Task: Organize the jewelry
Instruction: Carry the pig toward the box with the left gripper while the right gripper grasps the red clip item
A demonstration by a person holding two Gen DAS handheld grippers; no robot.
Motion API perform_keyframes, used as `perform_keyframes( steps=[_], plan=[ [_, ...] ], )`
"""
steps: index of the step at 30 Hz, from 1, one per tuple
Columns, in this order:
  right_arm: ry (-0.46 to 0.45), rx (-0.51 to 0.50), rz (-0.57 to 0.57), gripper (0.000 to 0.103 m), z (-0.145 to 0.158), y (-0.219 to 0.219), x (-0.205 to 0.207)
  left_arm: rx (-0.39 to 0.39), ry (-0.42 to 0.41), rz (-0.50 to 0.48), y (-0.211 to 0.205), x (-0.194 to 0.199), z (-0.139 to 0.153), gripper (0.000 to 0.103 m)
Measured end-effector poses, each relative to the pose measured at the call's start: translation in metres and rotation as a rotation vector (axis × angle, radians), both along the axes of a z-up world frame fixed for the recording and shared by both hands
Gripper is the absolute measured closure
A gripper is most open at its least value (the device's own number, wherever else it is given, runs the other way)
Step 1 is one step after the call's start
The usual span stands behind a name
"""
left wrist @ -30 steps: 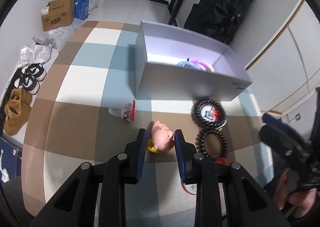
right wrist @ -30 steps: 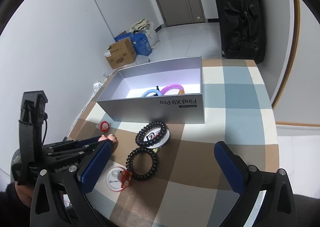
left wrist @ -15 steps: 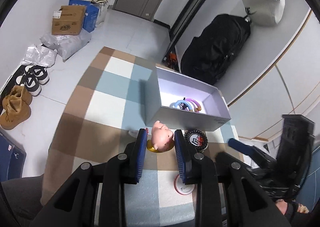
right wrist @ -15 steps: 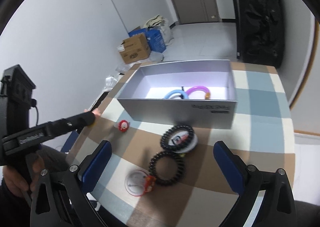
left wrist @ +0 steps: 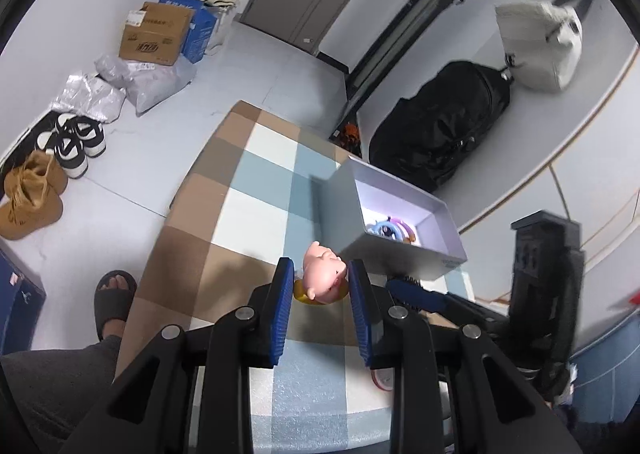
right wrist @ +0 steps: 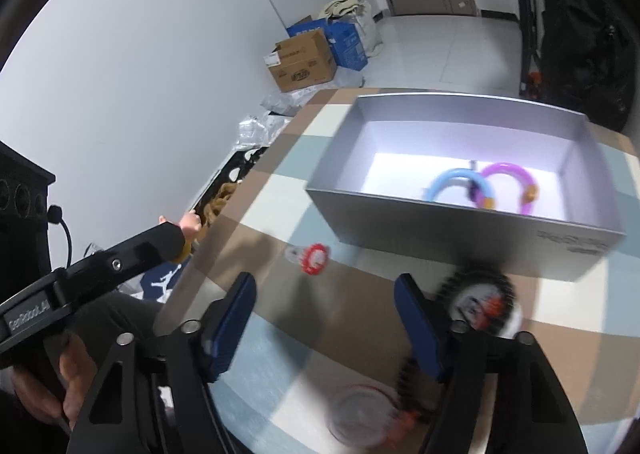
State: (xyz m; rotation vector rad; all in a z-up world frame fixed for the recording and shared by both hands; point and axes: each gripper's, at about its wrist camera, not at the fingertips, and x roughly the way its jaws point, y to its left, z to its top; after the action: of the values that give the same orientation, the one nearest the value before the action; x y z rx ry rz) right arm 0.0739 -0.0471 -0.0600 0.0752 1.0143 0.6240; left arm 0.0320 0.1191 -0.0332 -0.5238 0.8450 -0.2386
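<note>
Pig charm (left wrist: 323, 272), pink on a yellow base, pinched between the blue pads of the left gripper (left wrist: 320, 286), fingers (left wrist: 280, 306) closed on its sides; carried in the air above the checked bench (left wrist: 256, 221), just short of the near wall of the grey box (left wrist: 400, 250). From the right wrist view, seen only as a pink tip past the end of the left gripper (right wrist: 182, 232), off the bench's left edge. Right gripper (right wrist: 324, 318) spread wide and holding nothing, fingers (right wrist: 236, 318) low over the bench (right wrist: 352, 338). Between those fingers and farther out, a small red-rimmed round piece (right wrist: 314, 258) lying on the cloth near the box's front wall. Just beside the right finger, a black coiled ring (right wrist: 476, 286) around a white disc, blurred. Nearer the camera, a clear round dish with red bits (right wrist: 360, 410), blurred too, partly under the gripper. Inside the grey box (right wrist: 440, 230), a blue bangle (right wrist: 460, 185) and a purple bangle (right wrist: 508, 185) side by side, overlapping at the middle. Beyond the bench on the floor, a cardboard carton (left wrist: 154, 33), grey plastic bags (left wrist: 144, 81), black-and-white sneakers (left wrist: 74, 141) and tan boots (left wrist: 30, 197). Against the far wall, a black backpack (left wrist: 440, 125) with a white tote (left wrist: 540, 41) above it.
</note>
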Motion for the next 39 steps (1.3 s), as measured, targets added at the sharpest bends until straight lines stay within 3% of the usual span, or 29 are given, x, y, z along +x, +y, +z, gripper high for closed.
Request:
perform_keyframes(
  steps=[3, 9, 17, 31, 39],
  plan=[
    [0.006, -0.036, -0.007, 0.035, -0.007, 0.011, 0.008, -0.03, 0.002, 0.009, 0.007, 0.0, -0.001, 0.081],
    [0.012, -0.104, -0.024, 0.053, -0.019, 0.025, 0.016, -0.061, 0.005, 0.012, 0.014, 0.0, -0.003, 0.081],
    [0.006, -0.131, -0.017, 0.084, -0.024, 0.041, 0.018, -0.023, -0.003, 0.01, 0.013, -0.002, -0.001, 0.081],
    [-0.031, -0.108, -0.039, 0.085, -0.011, 0.02, 0.002, 0.041, -0.023, -0.015, 0.0, -0.002, 0.004, 0.081],
    [-0.076, -0.039, -0.076, 0.085, 0.023, -0.022, -0.017, 0.083, -0.049, -0.057, -0.022, 0.002, 0.013, 0.081]
  ],
)
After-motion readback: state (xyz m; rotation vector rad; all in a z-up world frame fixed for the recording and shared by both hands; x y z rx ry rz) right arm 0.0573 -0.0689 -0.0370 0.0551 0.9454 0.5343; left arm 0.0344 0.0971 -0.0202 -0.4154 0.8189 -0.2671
